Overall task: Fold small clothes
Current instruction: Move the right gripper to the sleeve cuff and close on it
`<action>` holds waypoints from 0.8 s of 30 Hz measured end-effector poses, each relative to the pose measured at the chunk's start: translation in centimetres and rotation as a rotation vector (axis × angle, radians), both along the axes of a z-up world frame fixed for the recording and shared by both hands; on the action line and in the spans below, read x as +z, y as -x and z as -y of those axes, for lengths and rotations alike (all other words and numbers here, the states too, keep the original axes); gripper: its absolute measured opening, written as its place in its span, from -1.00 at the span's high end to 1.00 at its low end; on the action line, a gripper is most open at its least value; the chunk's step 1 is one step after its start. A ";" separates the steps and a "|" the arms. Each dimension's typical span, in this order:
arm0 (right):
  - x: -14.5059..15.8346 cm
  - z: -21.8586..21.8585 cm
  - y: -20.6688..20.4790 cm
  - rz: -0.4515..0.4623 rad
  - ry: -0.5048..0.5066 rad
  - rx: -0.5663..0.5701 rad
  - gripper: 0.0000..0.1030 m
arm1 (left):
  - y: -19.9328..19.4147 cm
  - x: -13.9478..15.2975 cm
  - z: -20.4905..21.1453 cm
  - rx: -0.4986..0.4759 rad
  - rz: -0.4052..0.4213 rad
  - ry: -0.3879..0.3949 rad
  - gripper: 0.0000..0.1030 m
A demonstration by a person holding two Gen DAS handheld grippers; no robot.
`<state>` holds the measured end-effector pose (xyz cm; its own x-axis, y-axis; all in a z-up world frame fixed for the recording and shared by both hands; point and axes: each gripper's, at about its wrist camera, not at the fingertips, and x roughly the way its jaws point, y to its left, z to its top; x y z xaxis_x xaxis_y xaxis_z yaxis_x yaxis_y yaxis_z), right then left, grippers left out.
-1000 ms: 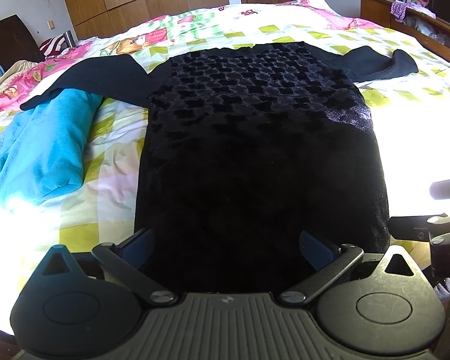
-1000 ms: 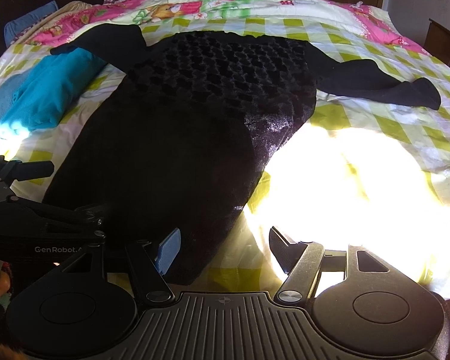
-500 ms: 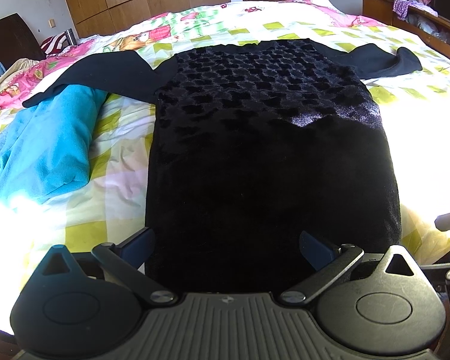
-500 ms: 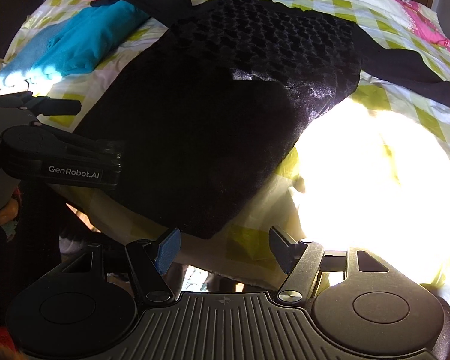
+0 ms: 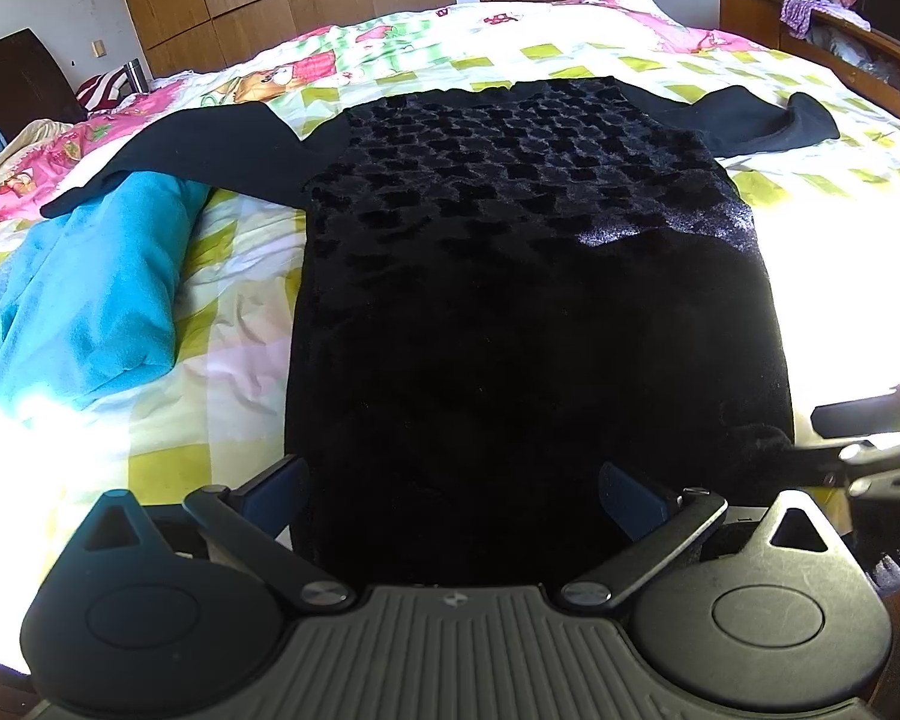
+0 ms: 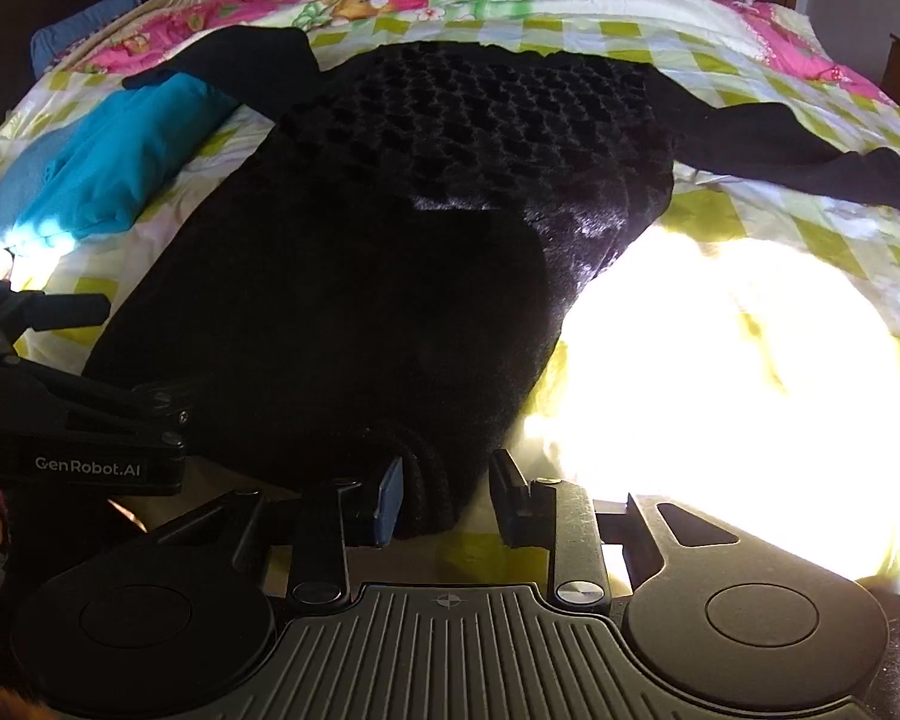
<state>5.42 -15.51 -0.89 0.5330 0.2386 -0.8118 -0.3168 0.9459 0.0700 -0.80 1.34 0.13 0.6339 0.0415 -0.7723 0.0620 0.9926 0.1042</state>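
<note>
Black top (image 5: 534, 300) lies flat beside one teal garment (image 5: 90, 294); left claw (image 5: 450, 495) gapes, right claw (image 6: 444, 495) half-closed around its hem.

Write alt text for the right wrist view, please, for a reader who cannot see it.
The right claw straddles the near hem corner of a black top spread flat on a checked bedspread. A folded blue garment lies at the left, partly under one sleeve.
</note>
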 end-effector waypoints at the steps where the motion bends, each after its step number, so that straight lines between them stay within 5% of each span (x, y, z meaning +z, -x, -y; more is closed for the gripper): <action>1: 0.8 0.2 0.4 0.042 0.013 -0.018 0.50 | 0.0 0.0 0.0 -0.002 0.001 0.002 -1.00; 7: 5.2 0.4 3.7 0.325 0.176 -0.052 0.40 | 0.1 -0.2 0.3 -0.026 0.003 -0.021 -1.00; 9: 5.3 0.4 3.0 0.280 0.147 -0.051 0.39 | 0.2 -0.4 0.3 -0.031 -0.003 -0.020 -1.00; 15: 1.3 2.7 -0.4 -0.047 -0.155 -0.088 0.39 | 0.7 -0.4 0.0 -0.049 0.006 -0.047 -1.00; 24: -3.9 5.3 -3.0 -0.169 -0.499 -0.188 0.22 | -0.5 -0.5 -2.0 0.000 0.016 -0.058 -1.00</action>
